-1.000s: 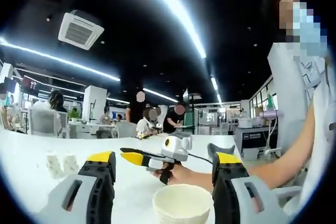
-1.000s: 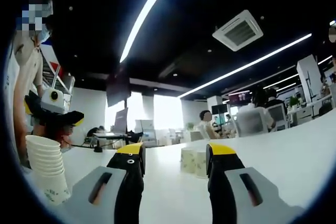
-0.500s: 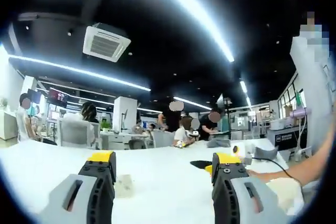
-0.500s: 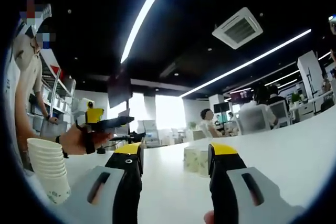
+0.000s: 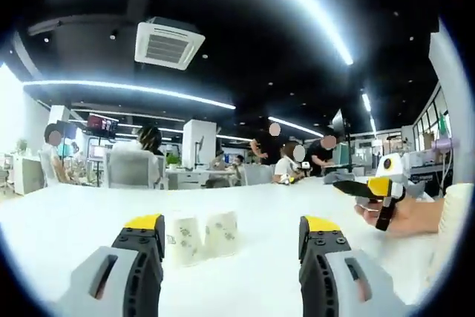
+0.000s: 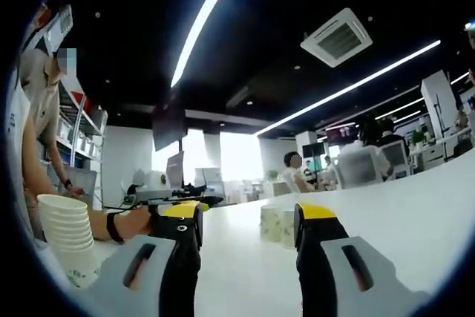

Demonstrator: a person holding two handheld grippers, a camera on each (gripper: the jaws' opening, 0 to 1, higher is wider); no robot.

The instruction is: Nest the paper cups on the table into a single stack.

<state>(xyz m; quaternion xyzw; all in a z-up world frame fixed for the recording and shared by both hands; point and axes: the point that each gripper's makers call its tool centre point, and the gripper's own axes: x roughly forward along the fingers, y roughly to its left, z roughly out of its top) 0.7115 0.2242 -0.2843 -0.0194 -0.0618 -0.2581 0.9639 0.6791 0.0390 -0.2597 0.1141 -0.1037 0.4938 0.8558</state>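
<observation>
Two loose paper cups with a small printed pattern stand upside down side by side on the white table, just beyond my left gripper, which is open and holds nothing. The right gripper comes in from the right, held in a hand. In the right gripper view a stack of nested white cups stands upright at the far left. The same two loose cups sit ahead between the open jaws of my right gripper. The left gripper hovers between the stack and the jaws.
The white table stretches far to the right. Beyond it lies an open office with desks, chairs, monitors and seated people. The person's arm runs along the right edge, and the person stands at the left.
The left gripper view has swung away from the cup stack onto the two loose cups. In the right gripper view the left gripper has dropped lower and nearer the jaws.
</observation>
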